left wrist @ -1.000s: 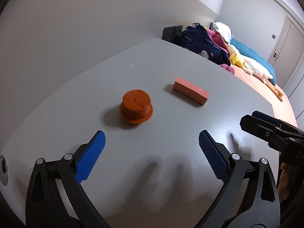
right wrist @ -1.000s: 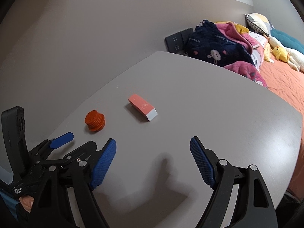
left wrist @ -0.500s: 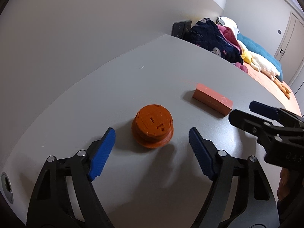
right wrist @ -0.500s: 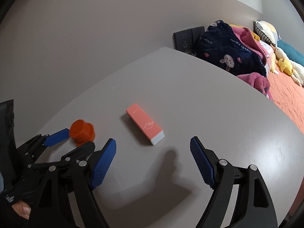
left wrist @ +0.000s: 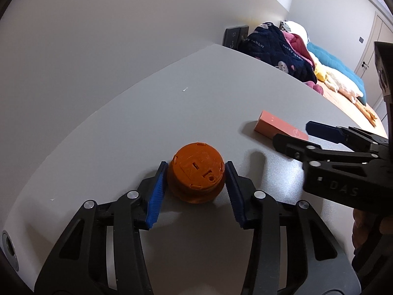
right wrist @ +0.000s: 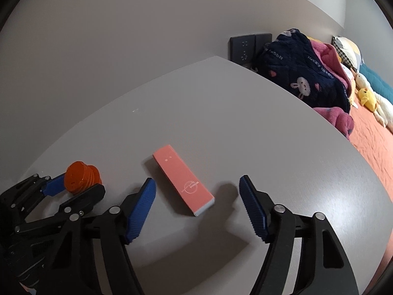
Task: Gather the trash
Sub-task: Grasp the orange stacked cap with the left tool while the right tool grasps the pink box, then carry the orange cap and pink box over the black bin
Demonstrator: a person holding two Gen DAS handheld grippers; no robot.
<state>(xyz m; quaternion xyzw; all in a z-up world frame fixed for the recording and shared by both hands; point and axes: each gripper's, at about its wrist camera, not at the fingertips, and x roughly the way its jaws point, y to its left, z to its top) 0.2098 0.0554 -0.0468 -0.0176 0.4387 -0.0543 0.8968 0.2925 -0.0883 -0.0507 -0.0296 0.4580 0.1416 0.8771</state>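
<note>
An orange round ribbed piece point(left wrist: 196, 172) stands on the grey table point(left wrist: 147, 113). My left gripper point(left wrist: 194, 184) is closing around it, and both blue pads touch its sides. In the right wrist view the same piece point(right wrist: 81, 177) sits at the far left between the left gripper's fingers point(right wrist: 52, 188). A flat pink box point(right wrist: 181, 182) lies on the table, its near end between the jaws of my right gripper point(right wrist: 196, 189). Those jaws are closing but both pads stand clear of the box. From the left wrist view the right gripper point(left wrist: 293, 132) reaches over the pink box point(left wrist: 272, 123).
The table's far edge meets a plain wall with a dark socket plate point(right wrist: 250, 46). Past the table's right edge is a bed with dark blue and pink clothing point(right wrist: 302, 73), soft toys point(right wrist: 368, 95) and an orange sheet point(right wrist: 375, 132). A closet door point(left wrist: 373, 49) stands far right.
My left gripper moved forward over the orange piece and narrowed from wide open onto its sides. My right gripper moved toward the pink box, which now lies between its narrowing jaws.
</note>
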